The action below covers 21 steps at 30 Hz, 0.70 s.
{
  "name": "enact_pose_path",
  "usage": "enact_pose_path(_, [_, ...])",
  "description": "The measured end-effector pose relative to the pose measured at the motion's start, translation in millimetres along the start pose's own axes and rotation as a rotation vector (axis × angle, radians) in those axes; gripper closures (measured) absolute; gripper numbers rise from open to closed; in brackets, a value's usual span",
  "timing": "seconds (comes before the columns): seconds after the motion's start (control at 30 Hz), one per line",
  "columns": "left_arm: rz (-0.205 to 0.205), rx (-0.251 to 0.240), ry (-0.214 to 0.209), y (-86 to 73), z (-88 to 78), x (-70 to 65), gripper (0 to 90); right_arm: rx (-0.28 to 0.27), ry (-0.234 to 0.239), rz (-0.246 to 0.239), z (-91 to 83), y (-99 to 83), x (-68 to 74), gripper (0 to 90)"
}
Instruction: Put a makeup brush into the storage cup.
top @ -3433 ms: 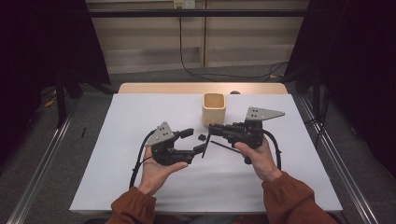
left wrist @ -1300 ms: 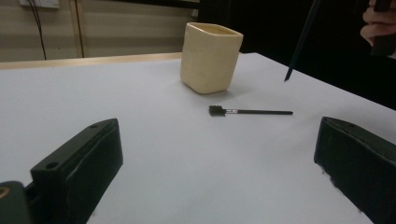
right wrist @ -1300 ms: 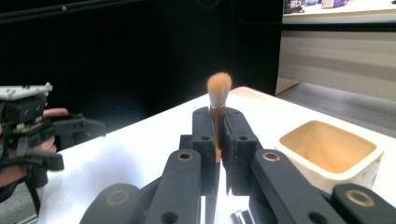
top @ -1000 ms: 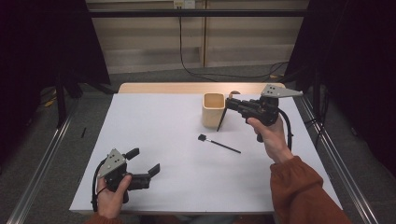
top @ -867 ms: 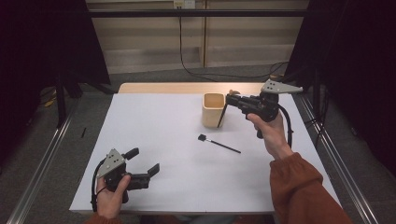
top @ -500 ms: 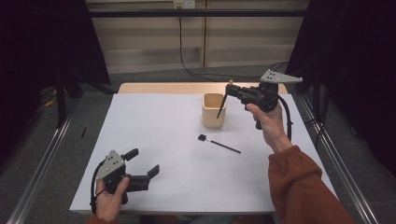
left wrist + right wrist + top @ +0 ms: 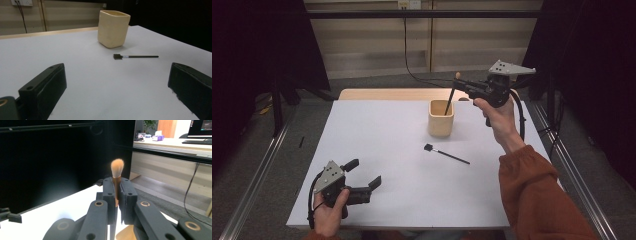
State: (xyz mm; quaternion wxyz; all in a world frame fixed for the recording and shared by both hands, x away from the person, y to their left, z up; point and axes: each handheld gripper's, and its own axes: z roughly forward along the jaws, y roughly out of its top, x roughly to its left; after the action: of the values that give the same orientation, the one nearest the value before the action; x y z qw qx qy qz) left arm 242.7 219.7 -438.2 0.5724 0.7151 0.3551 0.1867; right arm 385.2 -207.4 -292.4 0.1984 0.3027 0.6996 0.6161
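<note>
high view: the right tongs (image 7: pixel 460 86) pinch a makeup brush (image 7: pixel 450 97), held above the bench (image 7: pixel 377 135) with its handle slanting down into the beige cup (image 7: pixel 441 118). a second, dark brush (image 7: pixel 446 154) lies just in front of the cup. the left tongs (image 7: pixel 363 174) rest near the front edge.

left gripper view: left tongs spread wide, nothing between them.

right gripper view: right tongs pressed on the brush below its tuft (image 7: pixel 117 167).

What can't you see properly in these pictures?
- Inside of the cup: its own wall hides it in the high view and left gripper view.
- Lower handle of the fluffy brush: the right gripper's fingers cover it in the right gripper view.
- Bristles of the small black brush: too small to tell in the high view.
</note>
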Motion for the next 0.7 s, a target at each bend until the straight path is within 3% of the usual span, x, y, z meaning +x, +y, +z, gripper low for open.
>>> enact_pose_path(0.43, [-0.007, -0.006, 0.008, 0.7, 0.6, 1.6, 2.1, 0.059, -0.056, -0.018, 24.4, 5.9, -13.5, 84.1])
enact_pose_path(0.7, [-0.002, -0.006, 0.008, 0.6, -1.2, 0.8, 2.0, 0.098, -0.085, -0.004, 41.4, 3.1, -21.9, 84.1])
